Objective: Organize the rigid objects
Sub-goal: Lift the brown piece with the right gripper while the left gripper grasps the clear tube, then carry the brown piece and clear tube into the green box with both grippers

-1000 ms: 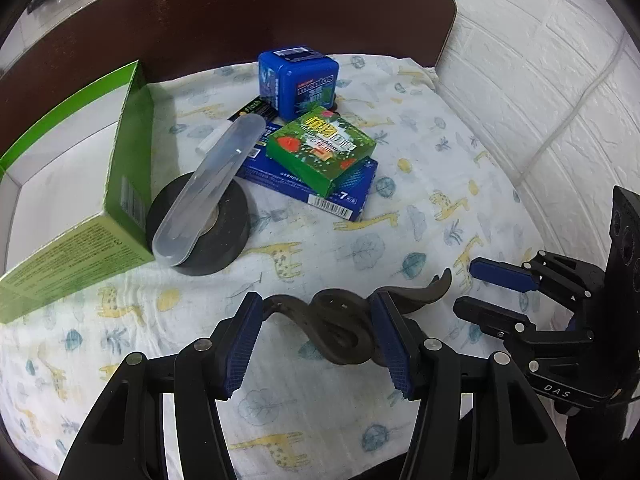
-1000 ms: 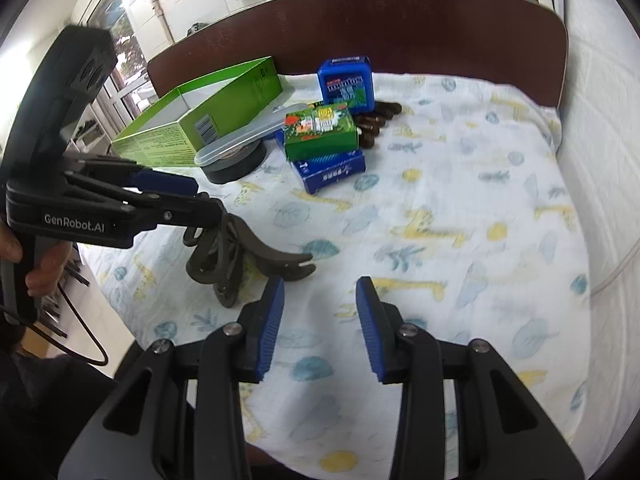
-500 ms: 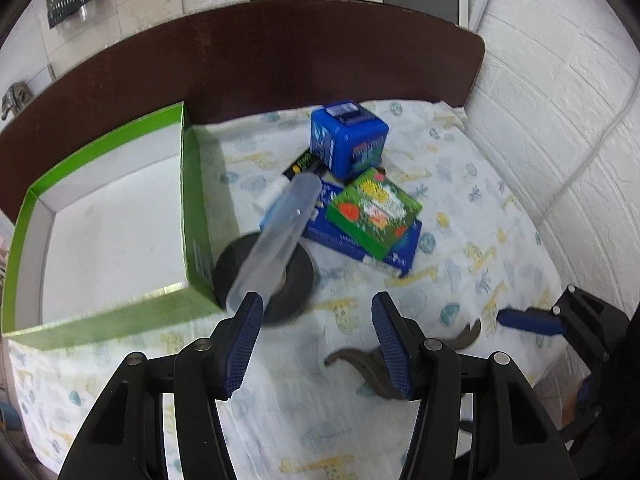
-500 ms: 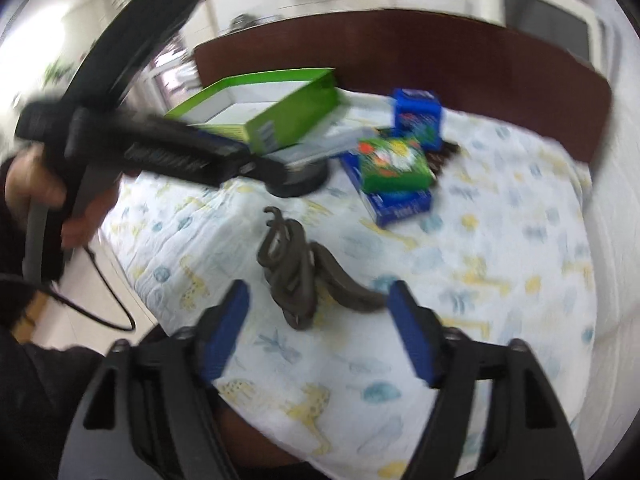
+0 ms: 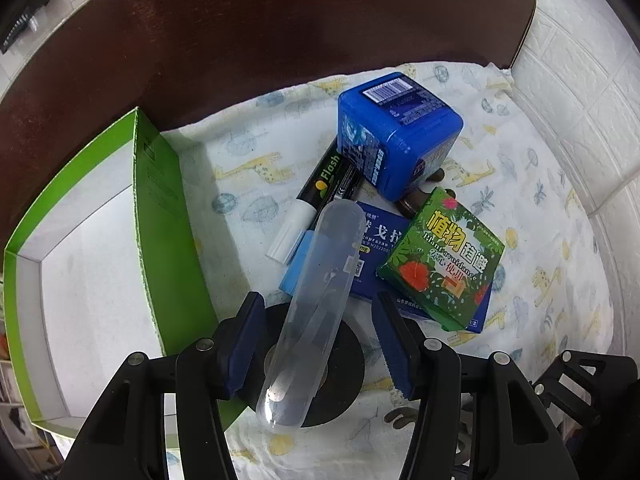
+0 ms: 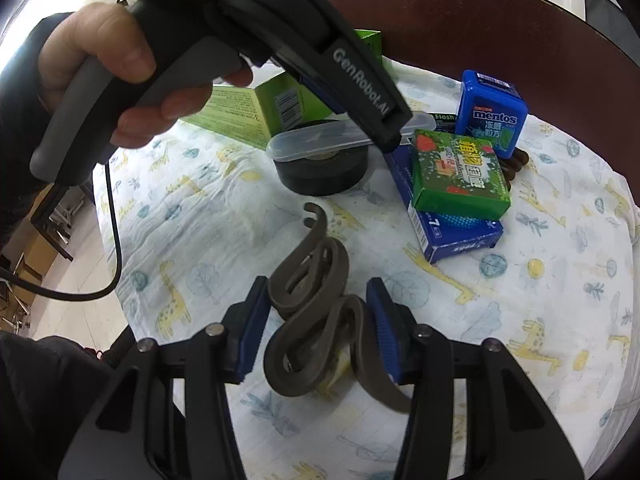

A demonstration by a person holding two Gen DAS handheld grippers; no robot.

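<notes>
Rigid objects lie clustered on a tabletop spread with a giraffe-print cloth (image 6: pixel 200 216), bounded at the far edge by a dark wooden board (image 5: pixel 280 40) and on the right by a white brick wall (image 5: pixel 580 80). The green carton (image 5: pixel 168 240), open-topped with a white interior, stands at the left; bare cloth lies open on the near right. A blue flat box (image 6: pixel 456 236) carries a green packet (image 6: pixel 460 176) printed "Plant avoidance". Behind stands a blue "mentos" tub (image 6: pixel 492 116), beside a black marker (image 5: pixel 328 184) reading "Flash". A clear plastic case (image 5: pixel 316 312) rests across a black tape roll (image 6: pixel 324 168). The left gripper (image 5: pixel 320 344), lettered "GenRobot.AI" and held in a hand (image 6: pixel 116 76), hovers with jaws open either side of the case. The right gripper (image 6: pixel 316 328) has jaws open either side of a dark S-shaped hook (image 6: pixel 316 312) at the near edge; contact cannot be told.
</notes>
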